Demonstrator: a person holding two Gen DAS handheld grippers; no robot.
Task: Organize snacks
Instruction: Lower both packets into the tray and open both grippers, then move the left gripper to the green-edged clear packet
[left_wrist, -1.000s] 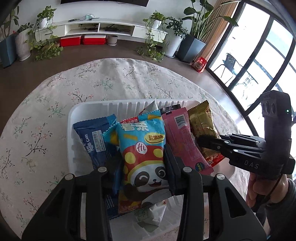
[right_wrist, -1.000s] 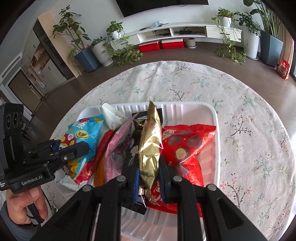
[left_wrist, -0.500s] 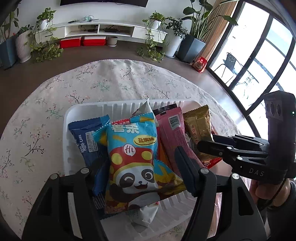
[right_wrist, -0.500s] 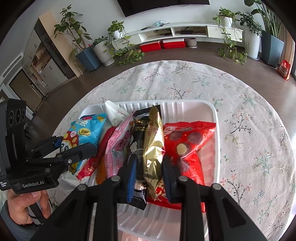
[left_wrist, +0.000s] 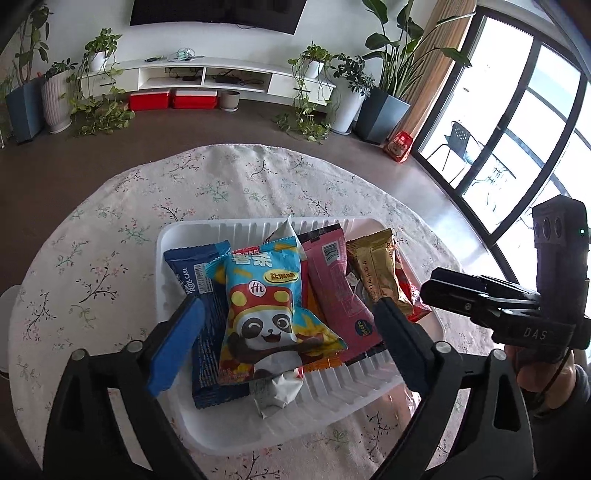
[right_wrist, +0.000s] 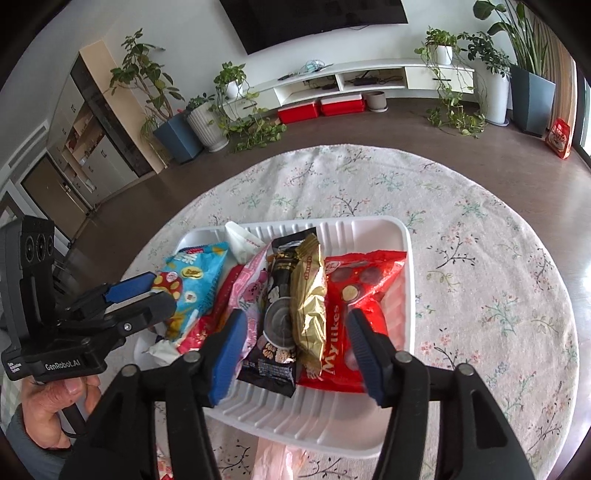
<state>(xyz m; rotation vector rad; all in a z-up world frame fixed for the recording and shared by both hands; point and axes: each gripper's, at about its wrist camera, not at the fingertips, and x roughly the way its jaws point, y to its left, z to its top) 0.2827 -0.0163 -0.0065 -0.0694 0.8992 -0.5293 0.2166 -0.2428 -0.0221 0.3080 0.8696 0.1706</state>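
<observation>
Left gripper (left_wrist: 288, 325) spread wide, jaws just opened off the panda snack bag (left_wrist: 269, 314), pads clear on both sides. Right gripper (right_wrist: 295, 336) likewise just opened, straddling the gold wrapper (right_wrist: 308, 295) and black packet (right_wrist: 280, 314) without pressing either. Both bags left lying in the white tray (left_wrist: 332, 391) on the floral tablecloth (left_wrist: 110, 258), beside the blue roll cake pack (left_wrist: 199, 273), pink pouch (left_wrist: 332, 288) and red Mylikes bag (right_wrist: 354, 295). Possibly a crumpled white wrapper under the panda bag, hard to tell. Best backed straight up and out, fingers kept apart, so no pad dragged a packet off the row.
</observation>
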